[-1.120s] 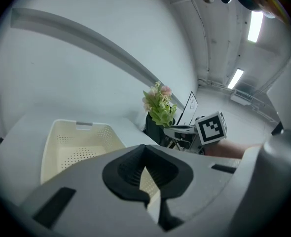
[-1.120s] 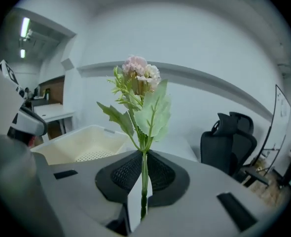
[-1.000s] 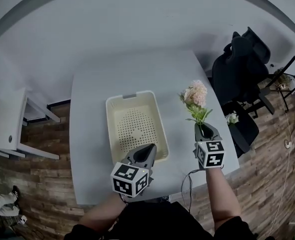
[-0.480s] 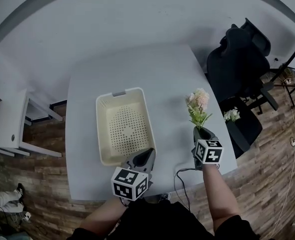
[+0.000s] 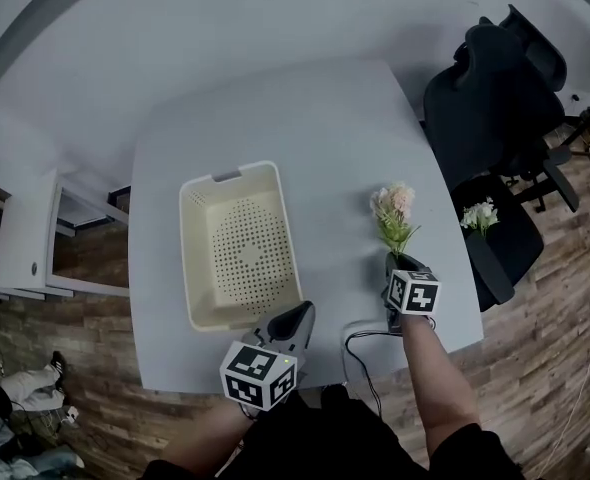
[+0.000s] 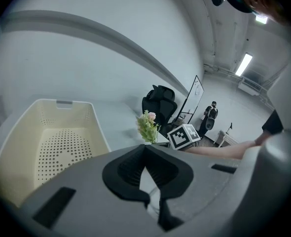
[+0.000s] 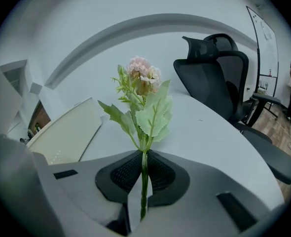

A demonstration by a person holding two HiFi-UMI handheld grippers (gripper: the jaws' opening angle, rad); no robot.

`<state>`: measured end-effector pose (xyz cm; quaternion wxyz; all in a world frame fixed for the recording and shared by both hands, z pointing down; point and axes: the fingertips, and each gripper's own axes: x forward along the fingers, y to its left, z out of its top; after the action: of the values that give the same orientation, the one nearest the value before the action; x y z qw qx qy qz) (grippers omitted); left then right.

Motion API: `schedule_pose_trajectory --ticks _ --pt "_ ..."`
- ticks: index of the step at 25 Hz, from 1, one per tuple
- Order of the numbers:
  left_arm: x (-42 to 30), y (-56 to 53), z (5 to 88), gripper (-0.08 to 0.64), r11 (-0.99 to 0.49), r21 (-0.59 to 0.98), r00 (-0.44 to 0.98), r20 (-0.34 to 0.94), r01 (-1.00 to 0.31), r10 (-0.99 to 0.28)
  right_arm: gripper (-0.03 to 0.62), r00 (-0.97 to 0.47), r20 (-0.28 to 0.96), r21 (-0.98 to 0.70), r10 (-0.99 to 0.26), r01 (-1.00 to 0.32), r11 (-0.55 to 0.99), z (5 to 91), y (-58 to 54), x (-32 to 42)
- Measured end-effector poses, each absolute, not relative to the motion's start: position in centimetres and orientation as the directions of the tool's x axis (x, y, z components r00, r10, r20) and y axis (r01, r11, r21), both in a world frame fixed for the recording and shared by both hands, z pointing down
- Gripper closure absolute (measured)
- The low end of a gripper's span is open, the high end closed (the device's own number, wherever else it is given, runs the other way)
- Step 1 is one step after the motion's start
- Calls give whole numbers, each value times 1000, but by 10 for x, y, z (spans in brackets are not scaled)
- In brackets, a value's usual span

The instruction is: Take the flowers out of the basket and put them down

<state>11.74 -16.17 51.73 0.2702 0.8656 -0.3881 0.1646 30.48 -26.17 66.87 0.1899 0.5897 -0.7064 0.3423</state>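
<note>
A pink flower [image 5: 393,208] with green leaves stands upright in my right gripper [image 5: 403,262], which is shut on its thin stem. It hangs over the table's right part, to the right of the cream perforated basket [image 5: 197,268]. In the right gripper view the stem [image 7: 144,181] runs straight between the pads and the bloom [image 7: 141,75] rises above them. The basket [image 6: 61,110] shows nothing inside. My left gripper [image 5: 295,318] is shut and holds nothing, by the basket's near right corner. The flower [image 6: 148,126] appears beyond it in the left gripper view.
The pale grey table [image 5: 325,138] carries the basket. A black office chair [image 5: 485,98] stands at the right, with a small white flower [image 5: 480,215] on its seat. A white side cabinet [image 5: 25,238] is at the left. A cable [image 5: 360,340] hangs near the front edge.
The right gripper has come down and nearer with the flower, staying shut on the stem. The left gripper has drawn back from over the basket's near corner.
</note>
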Motion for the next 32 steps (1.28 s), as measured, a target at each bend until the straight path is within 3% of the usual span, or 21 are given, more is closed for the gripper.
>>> schedule_pose_trajectory --ticks 14,17,27,29,31,32 --pt "110 -169 531 552 -490 347 599 533 -799 -598 545 -267 727 -298 -632 -953 60 709 -272 299" --pt "109 -164 528 553 -487 341 592 531 -804 -606 469 -283 722 -309 -631 -948 72 708 -270 298" --pt "104 -130 512 553 -461 323 562 504 -827 -656 456 -333 655 -317 -679 -936 153 670 -244 292" --pt "101 -121 507 552 -457 317 556 493 -831 -669 458 -342 629 -301 -699 -935 186 656 -235 289" --pt "96 -112 503 552 -450 311 547 486 -837 -681 546 -359 592 -287 -722 -930 228 636 -226 283" --pt "93 -108 501 554 -447 309 543 483 -840 -687 558 -378 568 -294 -731 -923 248 625 -221 279"
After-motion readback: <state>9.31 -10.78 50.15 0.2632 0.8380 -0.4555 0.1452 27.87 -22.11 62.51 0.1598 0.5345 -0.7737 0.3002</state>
